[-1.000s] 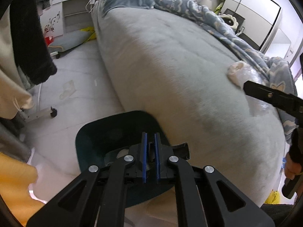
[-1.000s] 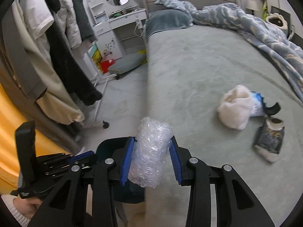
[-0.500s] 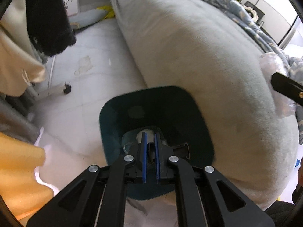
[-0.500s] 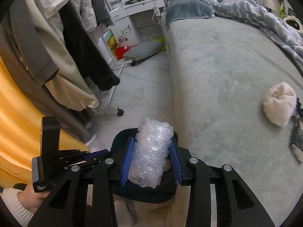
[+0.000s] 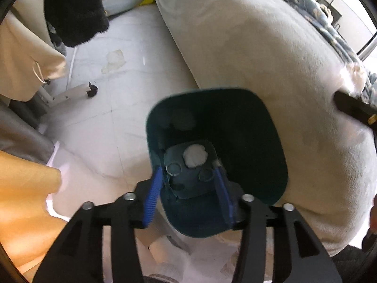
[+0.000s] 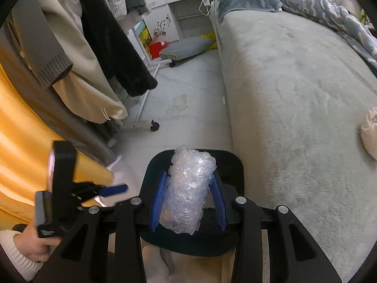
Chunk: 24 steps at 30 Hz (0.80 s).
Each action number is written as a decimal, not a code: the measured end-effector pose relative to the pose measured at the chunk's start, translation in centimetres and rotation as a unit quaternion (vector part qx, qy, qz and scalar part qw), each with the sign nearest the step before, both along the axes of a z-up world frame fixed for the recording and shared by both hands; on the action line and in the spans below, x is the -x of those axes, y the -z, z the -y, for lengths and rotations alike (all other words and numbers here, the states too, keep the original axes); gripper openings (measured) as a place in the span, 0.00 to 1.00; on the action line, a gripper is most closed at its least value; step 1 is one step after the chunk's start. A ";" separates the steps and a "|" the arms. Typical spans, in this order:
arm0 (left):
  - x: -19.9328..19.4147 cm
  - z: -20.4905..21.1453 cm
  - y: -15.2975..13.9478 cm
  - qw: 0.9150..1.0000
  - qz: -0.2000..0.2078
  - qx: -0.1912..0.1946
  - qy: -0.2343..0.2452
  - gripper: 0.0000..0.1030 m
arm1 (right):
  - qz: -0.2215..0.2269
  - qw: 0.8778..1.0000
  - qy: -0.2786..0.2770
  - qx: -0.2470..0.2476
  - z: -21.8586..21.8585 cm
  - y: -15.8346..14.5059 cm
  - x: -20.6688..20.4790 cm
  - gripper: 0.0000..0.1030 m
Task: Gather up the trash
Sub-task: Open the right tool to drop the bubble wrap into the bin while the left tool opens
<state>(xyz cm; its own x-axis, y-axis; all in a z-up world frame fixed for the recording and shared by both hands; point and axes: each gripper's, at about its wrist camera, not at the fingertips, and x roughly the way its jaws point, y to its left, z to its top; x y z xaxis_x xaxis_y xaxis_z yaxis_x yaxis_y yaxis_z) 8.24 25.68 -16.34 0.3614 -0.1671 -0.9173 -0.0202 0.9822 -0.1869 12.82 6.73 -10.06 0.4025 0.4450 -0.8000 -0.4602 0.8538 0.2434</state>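
Observation:
A dark teal trash bin (image 5: 247, 118) stands on the floor against the bed's corner; a white crumpled wad (image 5: 195, 156) lies at its bottom. My left gripper (image 5: 188, 188) is open over the bin's near rim, holding nothing. My right gripper (image 6: 188, 198) is shut on a roll of bubble wrap (image 6: 188, 188) and holds it right above the bin (image 6: 232, 162). The left gripper also shows at the lower left of the right wrist view (image 6: 103, 191).
A grey-covered bed (image 6: 294, 82) fills the right, with a cream cloth lump (image 6: 370, 129) on it. Clothes hang on a wheeled rack (image 6: 143, 123) at left. An orange curtain (image 6: 21, 141) is at near left. A grey cushion (image 6: 186, 47) lies on the tiled floor.
My left gripper has opened and tilted down over the bin. My right gripper has carried the bubble wrap left, from over the bed to above the bin.

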 end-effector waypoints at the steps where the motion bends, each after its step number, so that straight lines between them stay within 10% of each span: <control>1: 0.0 -0.2 -0.4 1.000 0.010 0.002 -0.001 0.57 | -0.004 1.000 -0.001 0.003 -0.2 0.4 -0.1 0.37; 11: 0.2 -1.2 -3.8 0.996 0.088 0.025 -0.005 0.82 | -0.044 0.999 0.001 0.033 -1.0 4.0 -1.1 0.37; 24: 0.3 -2.2 -6.6 0.989 0.148 0.028 -0.015 0.71 | -0.085 0.993 -0.029 0.076 -2.6 7.8 -0.6 0.38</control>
